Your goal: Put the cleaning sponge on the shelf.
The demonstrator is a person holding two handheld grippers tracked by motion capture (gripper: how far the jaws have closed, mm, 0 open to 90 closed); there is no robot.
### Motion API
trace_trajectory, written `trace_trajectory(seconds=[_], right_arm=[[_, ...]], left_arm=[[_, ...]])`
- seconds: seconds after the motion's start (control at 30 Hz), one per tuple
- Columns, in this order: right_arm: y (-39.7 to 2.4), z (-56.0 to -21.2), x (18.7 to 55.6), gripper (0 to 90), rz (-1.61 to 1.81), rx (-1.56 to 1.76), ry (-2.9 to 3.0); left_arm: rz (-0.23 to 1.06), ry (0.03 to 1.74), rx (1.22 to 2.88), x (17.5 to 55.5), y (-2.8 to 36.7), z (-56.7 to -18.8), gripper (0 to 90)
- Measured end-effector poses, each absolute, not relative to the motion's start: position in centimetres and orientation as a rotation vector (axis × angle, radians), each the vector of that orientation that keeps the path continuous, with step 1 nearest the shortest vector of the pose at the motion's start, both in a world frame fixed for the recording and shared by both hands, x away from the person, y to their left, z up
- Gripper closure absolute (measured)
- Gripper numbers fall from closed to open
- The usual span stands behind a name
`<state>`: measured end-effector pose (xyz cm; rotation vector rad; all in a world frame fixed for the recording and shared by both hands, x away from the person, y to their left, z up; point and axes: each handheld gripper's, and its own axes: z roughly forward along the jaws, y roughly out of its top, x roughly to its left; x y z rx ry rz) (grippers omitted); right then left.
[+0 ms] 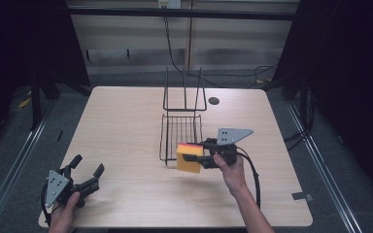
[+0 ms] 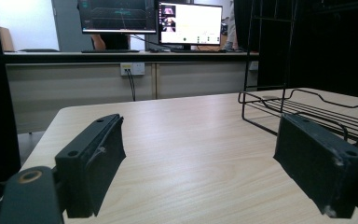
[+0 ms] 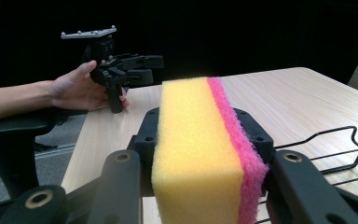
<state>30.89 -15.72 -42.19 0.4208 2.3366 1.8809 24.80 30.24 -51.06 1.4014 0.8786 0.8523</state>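
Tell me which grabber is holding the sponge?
The right gripper, beside the wire rack, is clamped on the yellow and pink sponge. The left gripper, near the table's front corner, is open and holds nothing.

This place looks like a lab or a test room inside an office, not a home. A plain wooden table (image 1: 126,145) stands alone in the middle of the high view, with dark curtains (image 1: 24,39) at the upper left and upper right of the frame. Cables (image 1: 267,73) lie on the grey floor behind the table. In the left gripper view, two computer screens (image 2: 191,22) are lit at the top of the frame, on a long desk (image 2: 121,57) with a keyboard, and a wall socket (image 2: 132,69) sits below it.
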Motion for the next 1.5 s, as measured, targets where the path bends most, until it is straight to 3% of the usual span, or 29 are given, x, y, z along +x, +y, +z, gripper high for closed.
trace_trajectory(seconds=[1.5], right_arm=[[-14.0, -43.5, 35.3, 59.7, 1.852, 0.434, 2.379]], left_arm=[[0.851, 0.877, 1.400, 24.8, 30.2, -51.1, 15.5]])
